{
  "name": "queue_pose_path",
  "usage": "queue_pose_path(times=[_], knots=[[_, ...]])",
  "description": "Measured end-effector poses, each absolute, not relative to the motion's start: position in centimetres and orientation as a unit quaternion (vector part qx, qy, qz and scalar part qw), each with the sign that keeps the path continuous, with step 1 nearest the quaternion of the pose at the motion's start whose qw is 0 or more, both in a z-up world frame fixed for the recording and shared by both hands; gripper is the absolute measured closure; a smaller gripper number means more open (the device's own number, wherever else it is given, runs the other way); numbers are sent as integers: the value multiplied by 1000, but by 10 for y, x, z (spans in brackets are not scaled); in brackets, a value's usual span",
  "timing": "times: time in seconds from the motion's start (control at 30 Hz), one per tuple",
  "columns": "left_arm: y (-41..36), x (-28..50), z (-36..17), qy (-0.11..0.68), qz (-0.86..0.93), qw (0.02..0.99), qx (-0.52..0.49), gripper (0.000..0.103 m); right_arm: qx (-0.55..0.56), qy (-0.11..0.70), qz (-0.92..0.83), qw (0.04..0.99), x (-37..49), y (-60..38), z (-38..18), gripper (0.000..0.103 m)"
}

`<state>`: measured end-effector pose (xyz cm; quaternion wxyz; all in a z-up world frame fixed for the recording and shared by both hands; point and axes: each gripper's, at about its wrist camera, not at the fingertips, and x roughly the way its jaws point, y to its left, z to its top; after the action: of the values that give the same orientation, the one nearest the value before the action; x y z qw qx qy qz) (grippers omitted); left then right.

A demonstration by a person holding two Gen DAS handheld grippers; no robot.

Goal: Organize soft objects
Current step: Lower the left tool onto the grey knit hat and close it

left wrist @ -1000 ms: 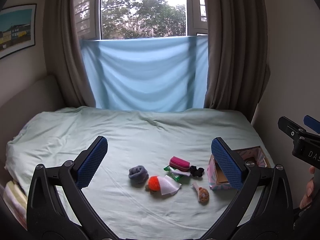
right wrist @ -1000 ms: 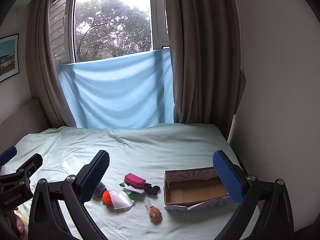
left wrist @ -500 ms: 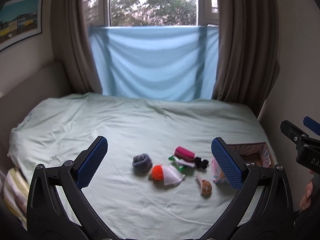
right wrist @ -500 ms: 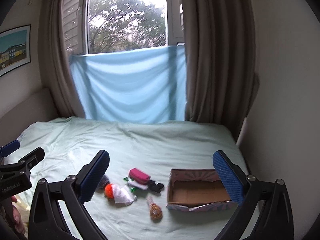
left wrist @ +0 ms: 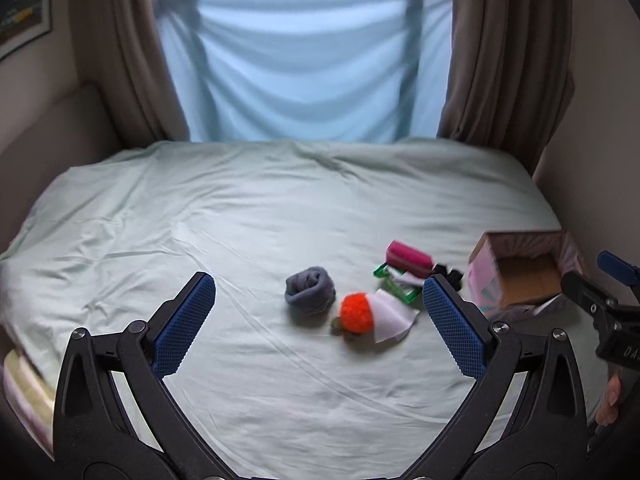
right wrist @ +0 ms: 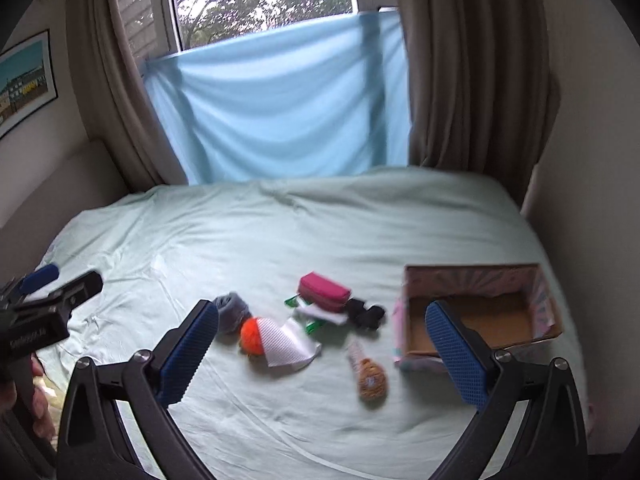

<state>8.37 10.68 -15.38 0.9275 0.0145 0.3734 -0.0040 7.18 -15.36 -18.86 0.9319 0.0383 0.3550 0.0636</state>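
Note:
Soft things lie grouped on the pale green bed (left wrist: 240, 220): a rolled grey sock (left wrist: 310, 290), an orange pompom (left wrist: 355, 313) with a white mesh cloth (left wrist: 390, 316), a magenta pouch (left wrist: 408, 258) on a green-and-white packet (left wrist: 394, 284), and a black sock (right wrist: 366, 314). A brown plush toy (right wrist: 370, 374) shows in the right wrist view. A pink cardboard box (right wrist: 480, 312) stands open and empty to their right. My left gripper (left wrist: 318, 326) hangs open above the sheet, short of the grey sock. My right gripper (right wrist: 326, 354) is open, above the toy.
A blue cloth (left wrist: 304, 64) hangs across the window between brown curtains (left wrist: 500, 52). A wall runs close along the bed's right edge behind the box. A framed picture (right wrist: 26, 80) hangs on the left wall. Folded yellowish fabric (left wrist: 24, 392) lies off the bed's near left corner.
Both grippers have moved forward and dipped toward the bed, so the soft things and the box look larger and nearer. Both stay open and hold nothing.

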Motion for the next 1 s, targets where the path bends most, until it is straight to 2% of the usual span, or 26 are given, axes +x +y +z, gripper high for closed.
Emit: queue_pose_path(times=[0.23, 0.63, 0.9, 1.0], knots=[[147, 146, -243, 420, -58, 906, 11, 0, 26, 403, 73, 912, 111, -122, -268, 0], [155, 241, -390, 460, -129, 877, 46, 1, -31, 461, 120, 879, 173, -96, -404, 1], [149, 279, -456, 478, -142, 866, 42, 1, -49, 478, 132, 867, 204, -90, -468, 8], [145, 289, -477, 484, -146, 862, 39, 1, -64, 483, 149, 860, 212, -86, -485, 17]])
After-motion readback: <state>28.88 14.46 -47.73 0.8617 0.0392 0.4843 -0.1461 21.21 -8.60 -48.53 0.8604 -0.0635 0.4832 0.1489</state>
